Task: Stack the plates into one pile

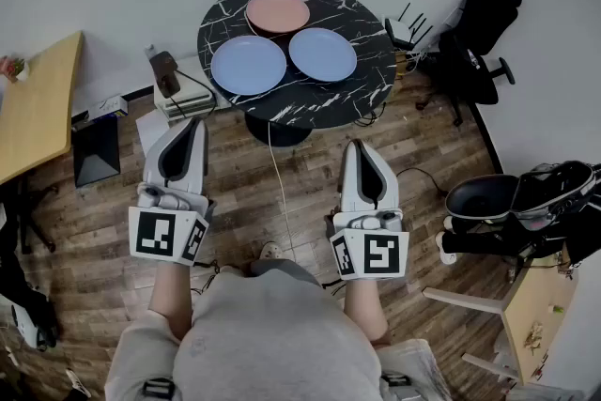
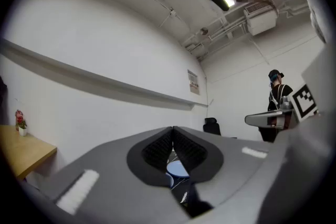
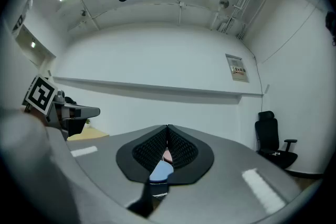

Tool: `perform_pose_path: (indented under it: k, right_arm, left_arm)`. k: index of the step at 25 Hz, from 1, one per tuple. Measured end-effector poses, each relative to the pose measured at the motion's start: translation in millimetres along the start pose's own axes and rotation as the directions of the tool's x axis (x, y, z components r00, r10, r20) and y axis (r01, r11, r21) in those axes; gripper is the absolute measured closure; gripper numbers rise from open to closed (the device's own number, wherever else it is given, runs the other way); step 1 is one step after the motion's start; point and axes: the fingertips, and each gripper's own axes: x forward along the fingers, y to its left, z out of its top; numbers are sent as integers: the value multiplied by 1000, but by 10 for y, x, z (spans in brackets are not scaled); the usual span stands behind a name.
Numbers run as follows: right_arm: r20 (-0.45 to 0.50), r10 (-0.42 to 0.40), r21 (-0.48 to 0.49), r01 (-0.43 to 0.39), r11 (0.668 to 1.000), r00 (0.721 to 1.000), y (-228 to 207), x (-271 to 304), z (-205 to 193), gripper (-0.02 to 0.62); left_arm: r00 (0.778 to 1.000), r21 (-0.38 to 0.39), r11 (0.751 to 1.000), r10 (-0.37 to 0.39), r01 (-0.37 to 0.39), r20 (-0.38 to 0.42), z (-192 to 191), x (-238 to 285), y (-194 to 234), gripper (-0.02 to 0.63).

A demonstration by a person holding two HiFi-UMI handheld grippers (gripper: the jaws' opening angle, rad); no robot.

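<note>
Three plates lie apart on a round black marble table (image 1: 357, 94) in the head view: a pink plate (image 1: 277, 12) at the back, a blue plate (image 1: 248, 65) front left and another blue plate (image 1: 322, 53) front right. My left gripper (image 1: 194, 124) and right gripper (image 1: 357, 146) hang over the wooden floor, well short of the table, both shut and empty. Through the shut jaws, the left gripper view shows a sliver of a blue plate (image 2: 176, 168); the right gripper view shows a blue plate (image 3: 160, 170) and the pink plate (image 3: 167, 156).
A wooden desk (image 1: 38, 103) stands at the left. Boxes and a dark device (image 1: 167, 75) sit beside the table's left. Black office chairs (image 1: 474, 33) stand at the right, and a white cable (image 1: 277, 192) runs across the floor between the grippers.
</note>
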Motion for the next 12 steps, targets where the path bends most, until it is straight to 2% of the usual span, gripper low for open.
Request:
perform_pose_path:
  k: [12]
  right_arm:
    - [29,19,-6,-19,1000,999,-133,126,80,591]
  left_arm:
    - [999,-2,1000,29,-29,16,77,148,-23,546]
